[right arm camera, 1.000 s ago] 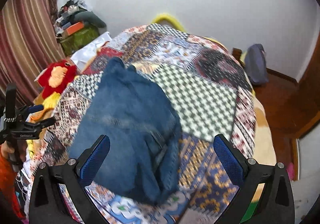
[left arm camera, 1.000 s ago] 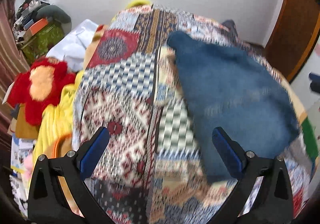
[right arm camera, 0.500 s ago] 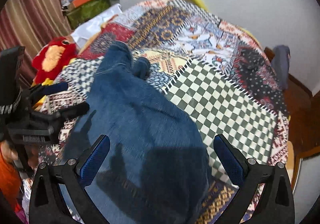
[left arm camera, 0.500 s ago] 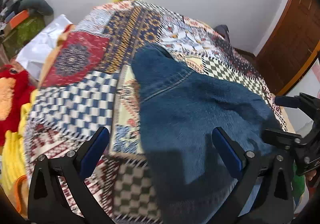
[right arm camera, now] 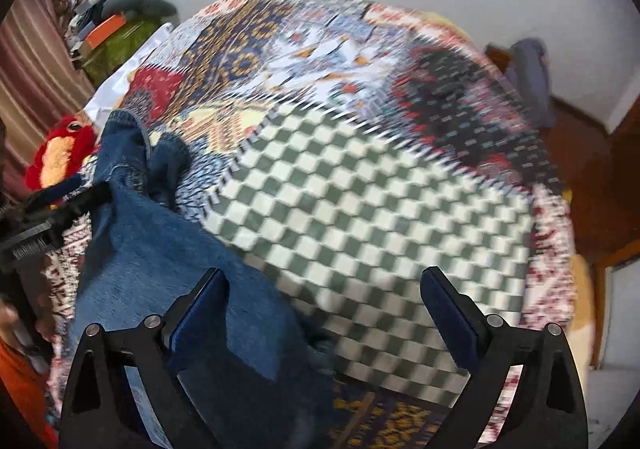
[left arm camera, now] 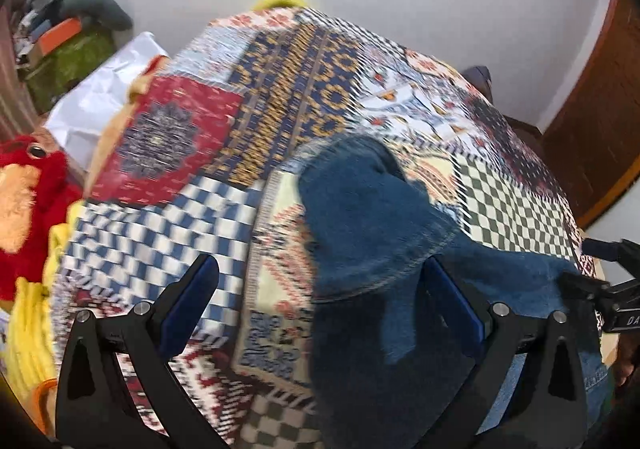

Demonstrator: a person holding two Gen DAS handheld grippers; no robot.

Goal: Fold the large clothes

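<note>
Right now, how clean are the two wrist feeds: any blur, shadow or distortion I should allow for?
Left wrist: motion blur smears the patchwork quilt; dark shadow lies across the jeans; fisheye bends the edges. Right wrist: the green checked patch is streaked with blur; the gripper fingers stay sharp.

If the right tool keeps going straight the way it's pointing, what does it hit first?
Most likely the patchwork bedspread, at its green-checked patch, which fills the gap ahead of the open right tool. The jeans lie only by its left finger. Depth is uncertain.
</note>
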